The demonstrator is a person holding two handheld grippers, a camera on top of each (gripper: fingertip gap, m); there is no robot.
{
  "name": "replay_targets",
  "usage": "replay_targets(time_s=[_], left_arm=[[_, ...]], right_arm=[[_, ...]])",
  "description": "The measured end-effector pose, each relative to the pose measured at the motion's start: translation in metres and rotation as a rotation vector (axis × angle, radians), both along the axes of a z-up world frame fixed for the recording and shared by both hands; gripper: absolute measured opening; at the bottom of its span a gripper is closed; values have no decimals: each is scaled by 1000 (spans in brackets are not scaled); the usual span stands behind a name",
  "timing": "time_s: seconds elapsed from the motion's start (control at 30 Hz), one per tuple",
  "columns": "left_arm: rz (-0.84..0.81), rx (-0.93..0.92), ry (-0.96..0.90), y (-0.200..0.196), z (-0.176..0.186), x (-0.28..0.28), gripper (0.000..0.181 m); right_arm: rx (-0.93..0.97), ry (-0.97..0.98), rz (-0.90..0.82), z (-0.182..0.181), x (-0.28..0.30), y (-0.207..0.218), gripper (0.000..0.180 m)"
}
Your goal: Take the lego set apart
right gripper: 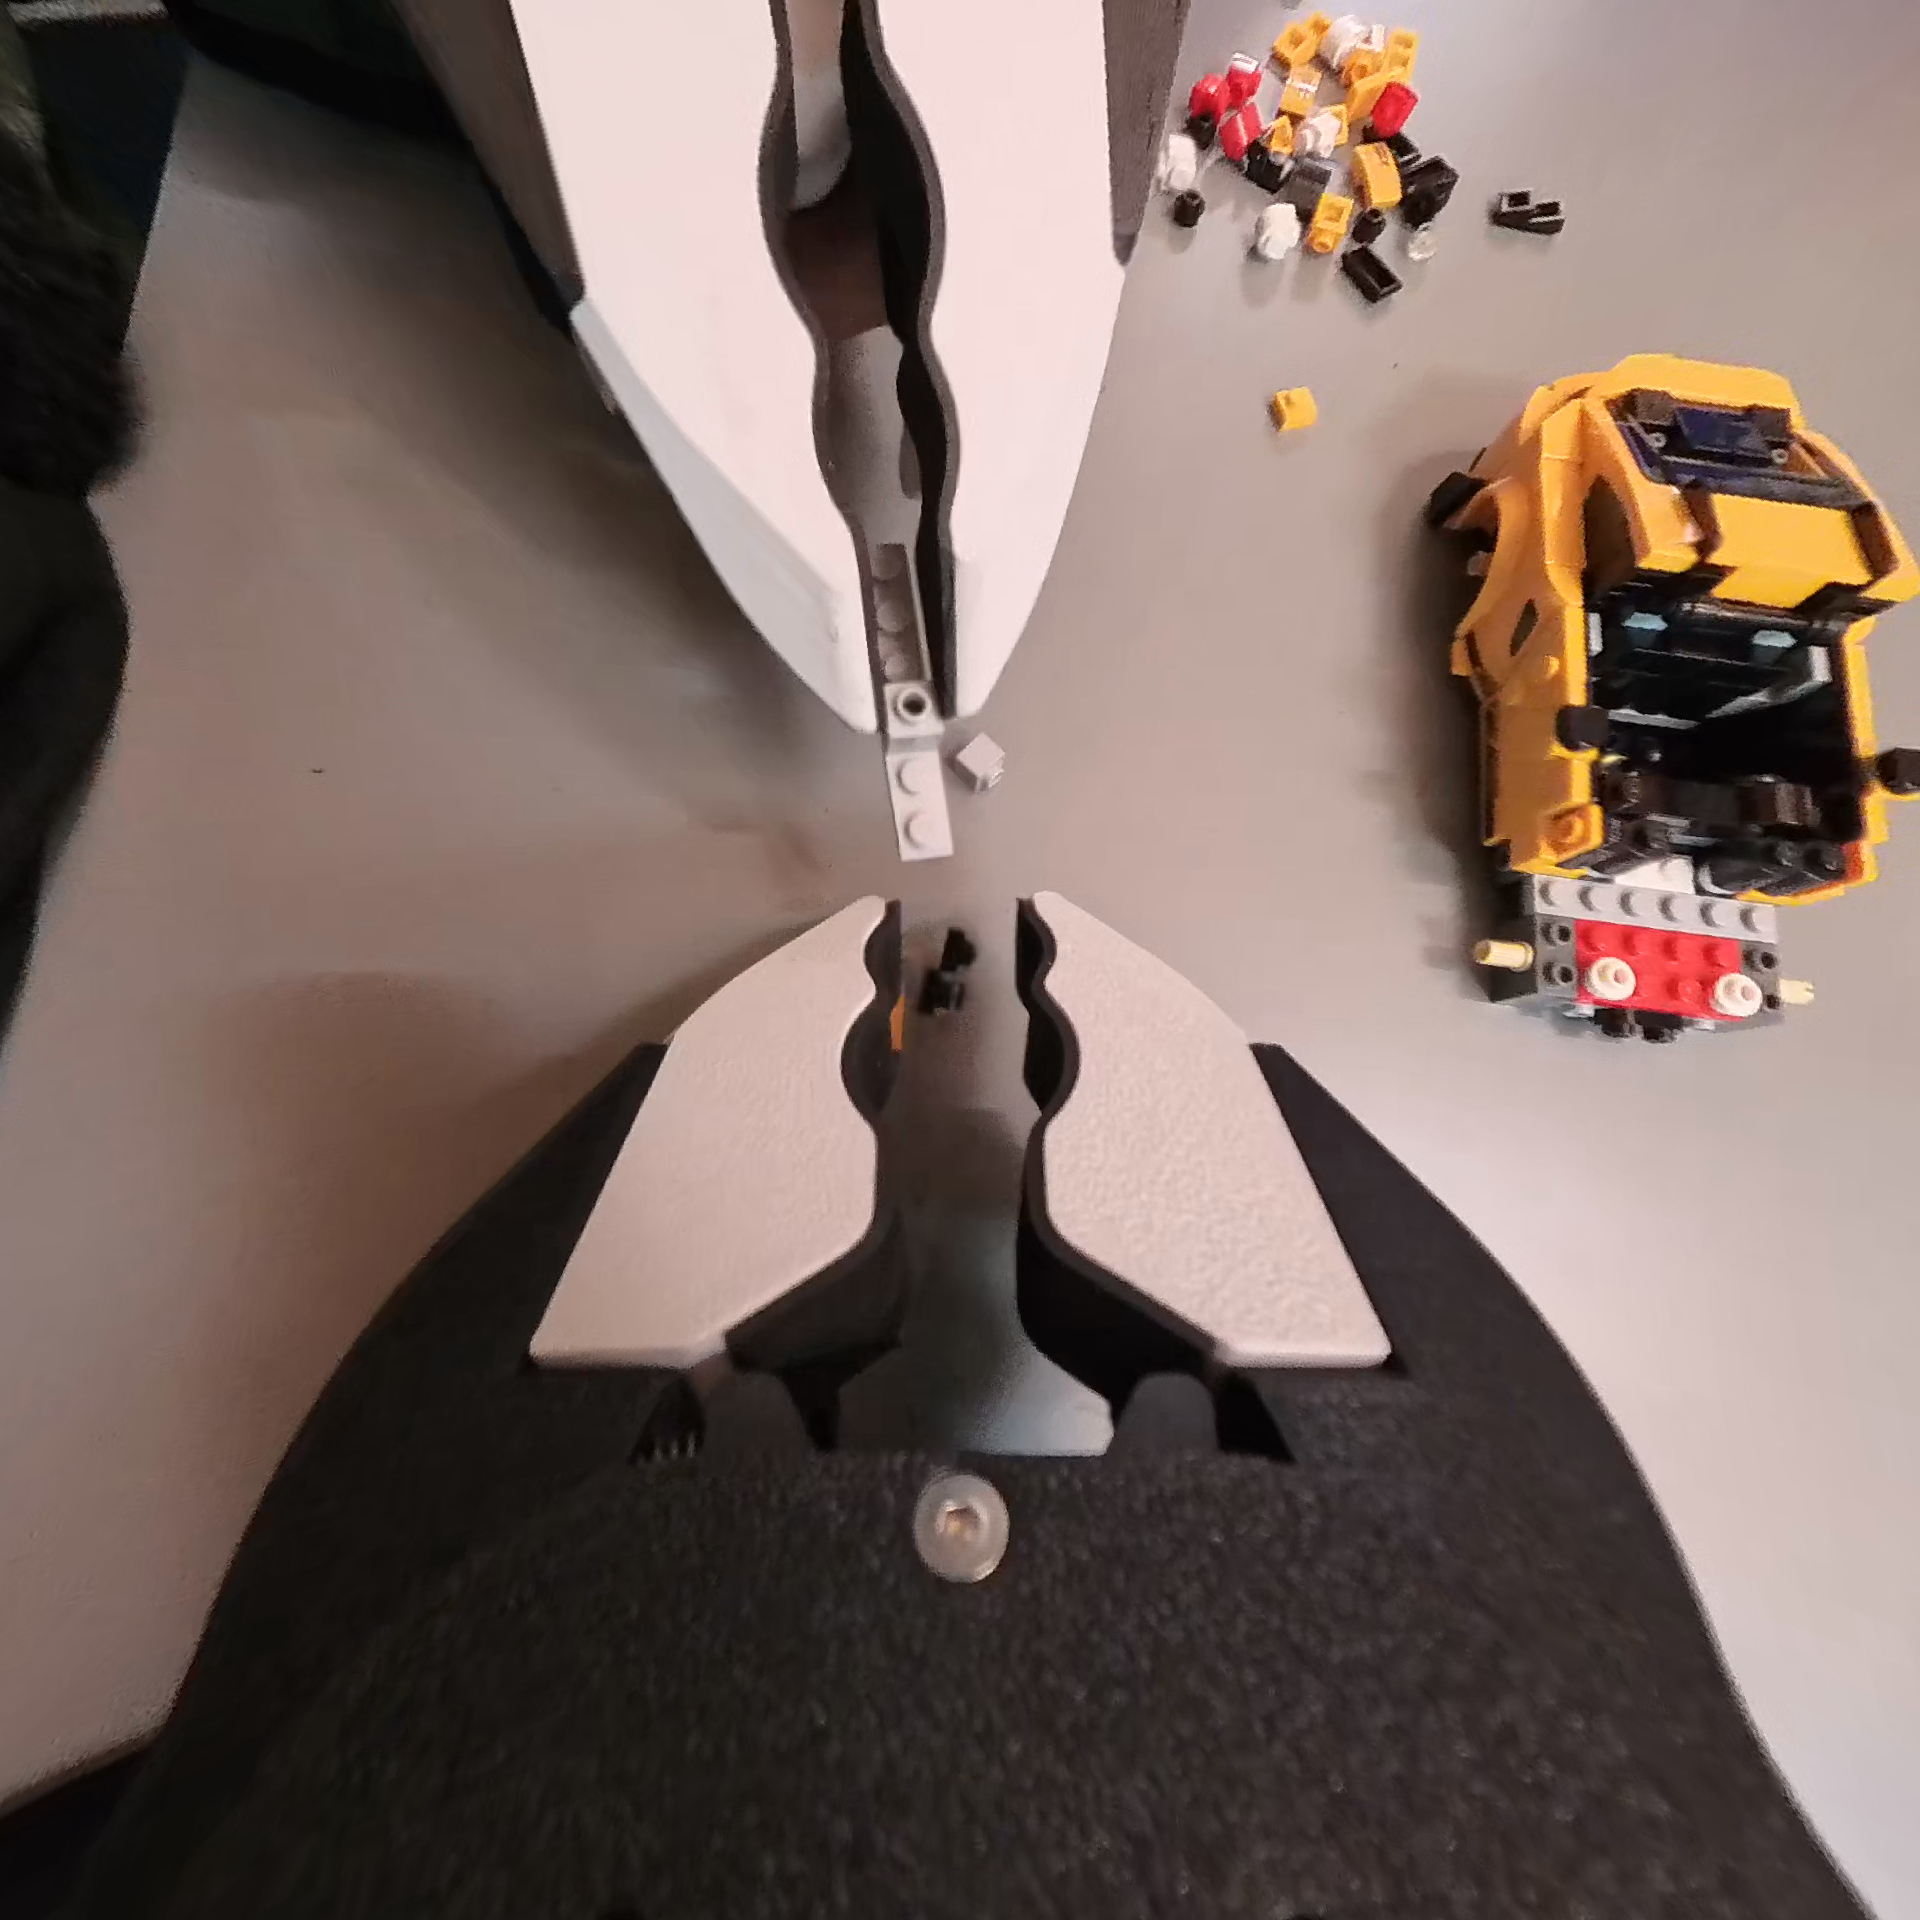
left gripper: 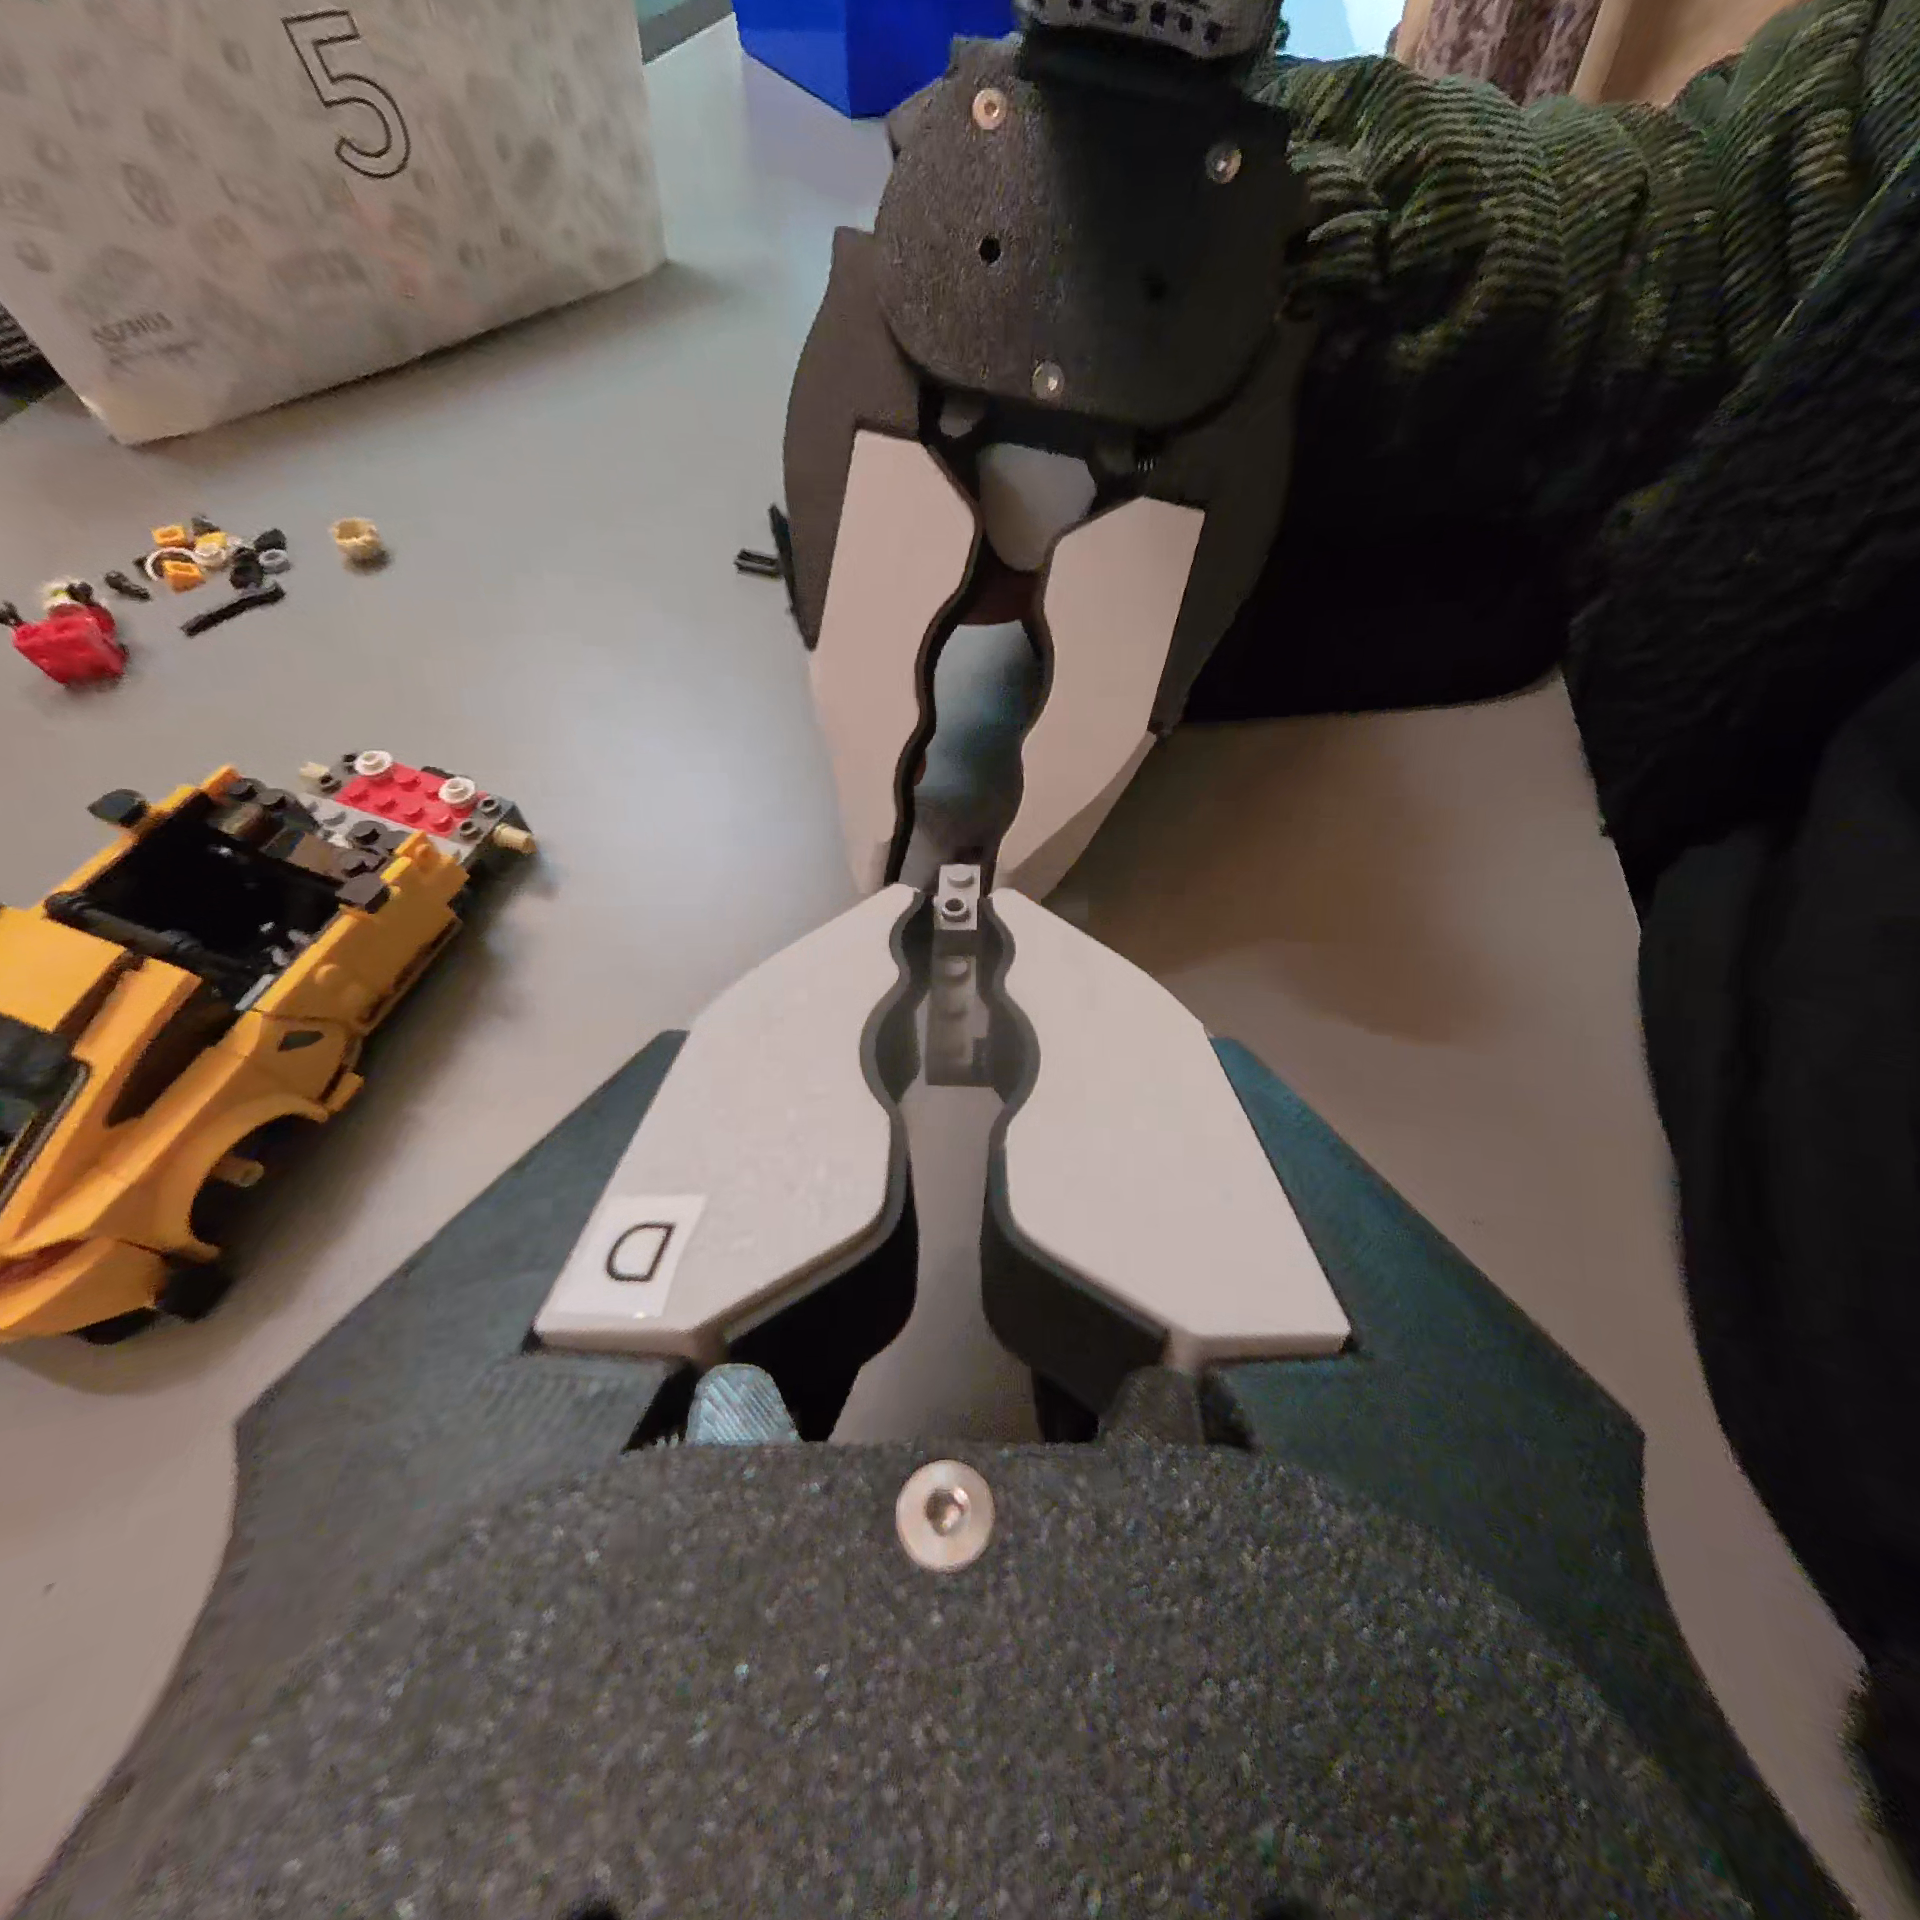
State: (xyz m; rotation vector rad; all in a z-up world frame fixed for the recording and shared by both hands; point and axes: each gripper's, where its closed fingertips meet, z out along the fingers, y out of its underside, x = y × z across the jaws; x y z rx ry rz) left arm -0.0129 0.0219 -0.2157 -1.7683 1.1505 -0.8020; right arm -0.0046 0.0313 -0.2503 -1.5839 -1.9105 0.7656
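The grey plate (right gripper: 918, 774), a narrow studded strip, is pinched between the pressed-together fingers of the left tongs (left gripper: 951, 891), its free end projecting toward the right tongs (right gripper: 956, 902), whose fingers stand spread and empty just short of it. A small grey brick (right gripper: 980, 763) lies on the table (right gripper: 416, 831) beside the plate's tip. The partly stripped yellow car (right gripper: 1662, 665) sits well to the right tongs' right, with loose pieces (right gripper: 1330, 135) scattered beyond it.

The right gripper (right gripper: 956, 920) stood parted near a grey plate (right gripper: 918, 800) clamped by the left gripper (right gripper: 914, 707); the yellow car (right gripper: 1621, 665) sat right.
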Motion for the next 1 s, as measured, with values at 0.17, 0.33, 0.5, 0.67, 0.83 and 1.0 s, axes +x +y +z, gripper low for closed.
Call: replay_targets(time_s=[0.17, 0.33, 0.5, 0.67, 0.83, 1.0], left_arm=[[-9, 18, 12, -1, -2, 6, 7], [4, 25, -25, 1, 4, 4, 7], [-19, 33, -80, -2, 13, 6, 7], [-59, 25, -118, -11, 23, 8, 8], [-143, 74, -197, -27, 45, 22, 8], [-56, 90, -144, -10, 35, 7, 8]], right_arm=[[7, 17, 4, 2, -2, -1, 24], [-32, 99, 22, 18, -5, -5, 25], [3, 195, 55, 33, -11, -12, 8], [24, 188, 82, 38, -14, -21, 8], [62, 22, 84, 1, -12, -23, 8], [36, 61, 31, 10, -11, -11, 8]])
